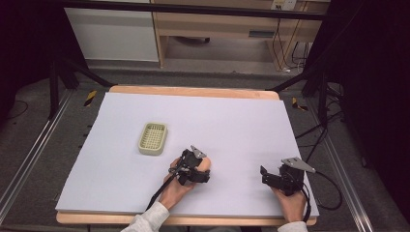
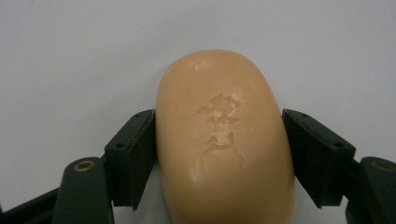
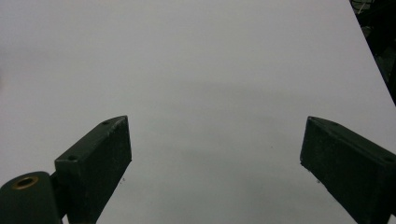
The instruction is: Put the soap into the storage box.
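Observation:
A peach-coloured soap bar [image 2: 224,140] with a stamped mark lies on the white sheet between the jaws of my left gripper [image 2: 218,135]. Both jaws press against its sides, so the gripper is shut on it. In the high view the left gripper [image 1: 199,169] sits at the front middle of the table, with the soap bar [image 1: 207,164] showing at its tip. A pale green slotted soap dish [image 1: 153,138] stands a little to the left and farther back. My right gripper [image 1: 265,175] rests at the front right, and in its own view the right gripper [image 3: 215,149] is open over bare sheet.
The white sheet [image 1: 217,121] covers a wooden table [image 1: 193,90]. Metal rails run along both sides of the table, and cables lie on the floor at the right. Furniture stands beyond the far edge.

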The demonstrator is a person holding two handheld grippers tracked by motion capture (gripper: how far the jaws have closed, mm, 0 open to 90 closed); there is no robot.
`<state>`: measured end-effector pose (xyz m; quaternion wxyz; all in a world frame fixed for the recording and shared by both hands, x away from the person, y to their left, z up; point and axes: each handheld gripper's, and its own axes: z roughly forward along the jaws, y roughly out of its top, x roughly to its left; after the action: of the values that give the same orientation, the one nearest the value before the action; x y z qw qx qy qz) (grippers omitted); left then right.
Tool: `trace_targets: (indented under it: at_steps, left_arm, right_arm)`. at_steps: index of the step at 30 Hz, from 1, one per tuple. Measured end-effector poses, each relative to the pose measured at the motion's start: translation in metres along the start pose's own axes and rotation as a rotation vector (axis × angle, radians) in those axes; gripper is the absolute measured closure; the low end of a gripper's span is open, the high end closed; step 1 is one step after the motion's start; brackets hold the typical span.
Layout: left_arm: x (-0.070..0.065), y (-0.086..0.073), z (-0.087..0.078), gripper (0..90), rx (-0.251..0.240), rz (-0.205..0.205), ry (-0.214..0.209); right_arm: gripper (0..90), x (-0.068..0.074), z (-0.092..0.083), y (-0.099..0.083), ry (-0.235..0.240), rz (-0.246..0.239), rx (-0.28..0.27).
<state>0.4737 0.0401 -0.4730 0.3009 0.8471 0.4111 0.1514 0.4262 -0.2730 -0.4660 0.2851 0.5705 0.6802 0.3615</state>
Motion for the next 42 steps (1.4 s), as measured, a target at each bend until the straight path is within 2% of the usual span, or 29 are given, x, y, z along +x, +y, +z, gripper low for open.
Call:
trace_targets:
  at_steps: [10, 19, 29, 42]
  left_arm:
    - [0.002, 0.001, -0.001, 30.4, 0.013, 0.01, -0.013]
    - [0.002, 0.0, -0.004, 31.0, -0.006, 0.015, -0.017]
    - [0.003, 0.003, -0.016, 31.1, -0.019, 0.024, -0.021]
    - [0.01, 0.003, -0.035, 31.2, -0.055, 0.013, -0.024]
  right_arm:
    - [9.1, 0.0, 0.001, 0.0, 0.003, 0.0, 0.005]
    - [9.0, -0.001, 0.001, 0.0, 0.004, -0.004, 0.005]
    - [9.0, -0.004, 0.0, 0.0, 0.0, 0.004, 0.002]
    - [9.0, -0.003, -0.001, 0.0, -0.001, 0.0, 0.0]
